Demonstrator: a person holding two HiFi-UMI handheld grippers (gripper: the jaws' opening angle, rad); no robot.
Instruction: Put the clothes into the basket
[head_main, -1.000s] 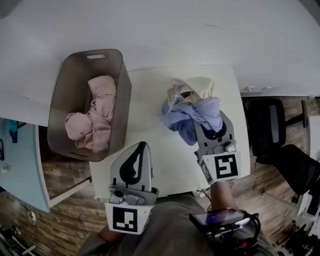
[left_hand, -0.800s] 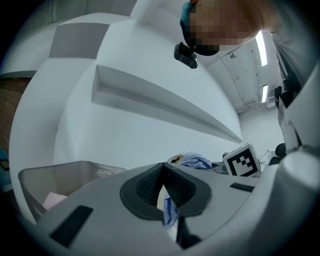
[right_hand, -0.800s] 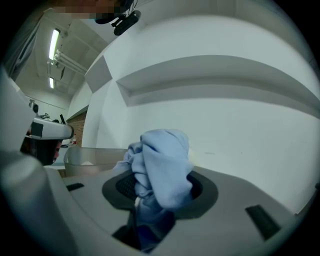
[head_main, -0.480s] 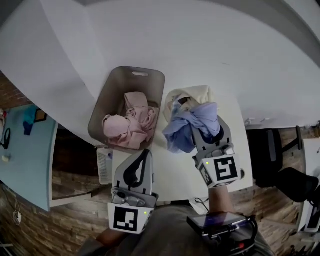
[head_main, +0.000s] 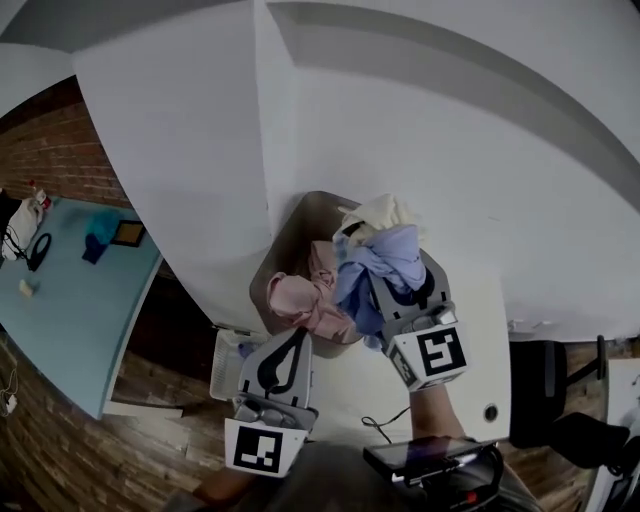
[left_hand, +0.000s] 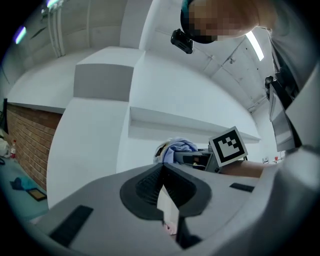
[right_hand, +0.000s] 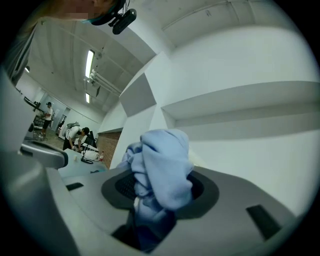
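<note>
The grey basket (head_main: 287, 243) stands at the table's left end, with pink clothes (head_main: 298, 300) heaped inside. My right gripper (head_main: 388, 278) is shut on a bundle of light-blue cloth (head_main: 382, 258), and a cream garment (head_main: 381, 212) bunches up behind it. The bundle hangs over the basket's right side, above the pink clothes. In the right gripper view the blue cloth (right_hand: 161, 172) fills the gap between the jaws. My left gripper (head_main: 297, 335) sits nearer me, below the basket, shut and empty. The left gripper view shows the right gripper (left_hand: 202, 159) and its blue cloth (left_hand: 180, 147) ahead.
The white table (head_main: 470, 330) runs to the right of the basket, against a white wall and pillar. A pale blue table (head_main: 80, 300) with small items lies at the left. A small white crate (head_main: 228, 352) sits below the table edge. A dark chair (head_main: 575, 440) stands at lower right.
Both grippers have risen and swung left toward the basket. The blue and cream bundle went with the right gripper, from over the table to over the basket's right side.
</note>
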